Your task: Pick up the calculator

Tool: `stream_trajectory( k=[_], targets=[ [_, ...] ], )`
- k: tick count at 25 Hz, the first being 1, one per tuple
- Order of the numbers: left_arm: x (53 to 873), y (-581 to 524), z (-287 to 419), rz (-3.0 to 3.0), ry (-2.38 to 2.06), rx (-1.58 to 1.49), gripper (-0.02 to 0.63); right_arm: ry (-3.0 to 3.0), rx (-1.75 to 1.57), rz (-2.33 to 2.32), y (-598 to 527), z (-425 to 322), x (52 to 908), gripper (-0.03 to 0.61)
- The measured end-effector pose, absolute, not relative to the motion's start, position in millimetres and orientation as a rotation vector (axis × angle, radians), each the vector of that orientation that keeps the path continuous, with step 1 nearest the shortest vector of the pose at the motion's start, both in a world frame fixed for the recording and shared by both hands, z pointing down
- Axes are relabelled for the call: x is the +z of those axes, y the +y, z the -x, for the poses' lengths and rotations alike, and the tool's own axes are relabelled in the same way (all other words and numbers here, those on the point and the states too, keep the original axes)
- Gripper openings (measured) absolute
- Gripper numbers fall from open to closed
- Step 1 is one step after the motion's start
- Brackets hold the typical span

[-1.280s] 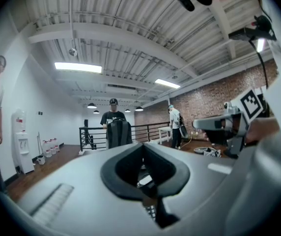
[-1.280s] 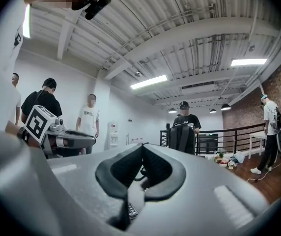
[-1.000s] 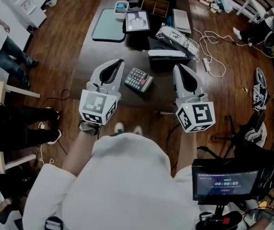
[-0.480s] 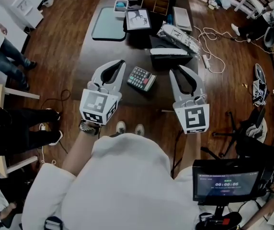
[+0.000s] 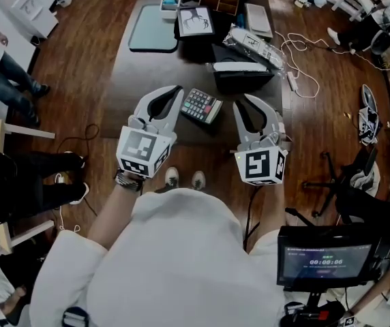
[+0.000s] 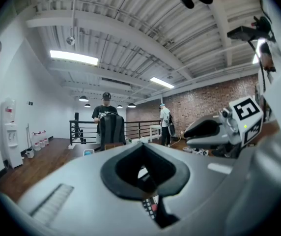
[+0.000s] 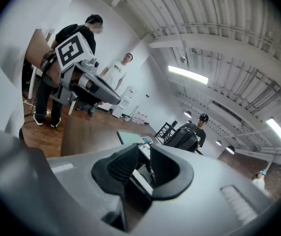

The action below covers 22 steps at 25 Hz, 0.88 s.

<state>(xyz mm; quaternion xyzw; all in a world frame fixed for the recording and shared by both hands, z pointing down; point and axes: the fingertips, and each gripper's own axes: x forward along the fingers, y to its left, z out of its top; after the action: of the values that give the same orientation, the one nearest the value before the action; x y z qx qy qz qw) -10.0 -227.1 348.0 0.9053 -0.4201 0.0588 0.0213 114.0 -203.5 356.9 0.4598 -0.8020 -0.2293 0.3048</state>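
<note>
Sitting near the front edge of the dark table (image 5: 147, 80), the calculator (image 5: 200, 105) is lying keys-up and a bit angled, with nothing touching it. The left gripper (image 5: 173, 90) is hovering just beside it on its left, and its tips are looking pinched together on nothing. The right gripper (image 5: 244, 102) is hanging near the other side, slightly further off. Its jaws have just been opening, so they're standing partly apart with nothing between them. A black box (image 5: 239, 75) is sitting just behind the calculator, and a teal mat (image 5: 153, 36) is lying further back, so the far side is looking crowded.

I'm reading this as the approach step: the grippers are lining up and nothing's being lifted yet. The next move is probably going to need the right gripper coming in toward the calculator's near right edge, with the jaws spread enough to take its thickness before closing. It's flat and low, so I'm guessing one jaw will be needing to slip under an edge, and it could easily be skidding toward that box instead.
</note>
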Motion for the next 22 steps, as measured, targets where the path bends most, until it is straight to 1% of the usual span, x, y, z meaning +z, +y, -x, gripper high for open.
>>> stream_trajectory(
  k=[3, 5, 8, 11, 22],
  targets=[
    [349.0, -225.6, 9.2, -2.808, -1.299, 0.194, 0.006, -2.054, -0.663, -1.154, -204.6, -110.2, 367.4, 0.069],
    [349.4, -224.6, 8.9, -2.807, -1.3, 0.201, 0.006, -2.027, -0.709, -1.117, -205.1, -108.8, 375.1, 0.092],
    [353.8, -223.3, 8.9, -2.796, -1.304, 0.212, 0.006, -1.988, -0.739, -1.033, -203.5, -106.5, 390.2, 0.105],
    [364.3, -222.3, 9.0, -2.781, -1.302, 0.229, 0.006, -1.939, -0.768, -0.932, -203.1, -108.4, 415.4, 0.143],
    [369.7, -218.3, 5.3, -2.781, -1.313, 0.264, 0.006, -1.807, -0.77, -0.775, -204.0, -113.6, 499.7, 0.143]
  ],
)
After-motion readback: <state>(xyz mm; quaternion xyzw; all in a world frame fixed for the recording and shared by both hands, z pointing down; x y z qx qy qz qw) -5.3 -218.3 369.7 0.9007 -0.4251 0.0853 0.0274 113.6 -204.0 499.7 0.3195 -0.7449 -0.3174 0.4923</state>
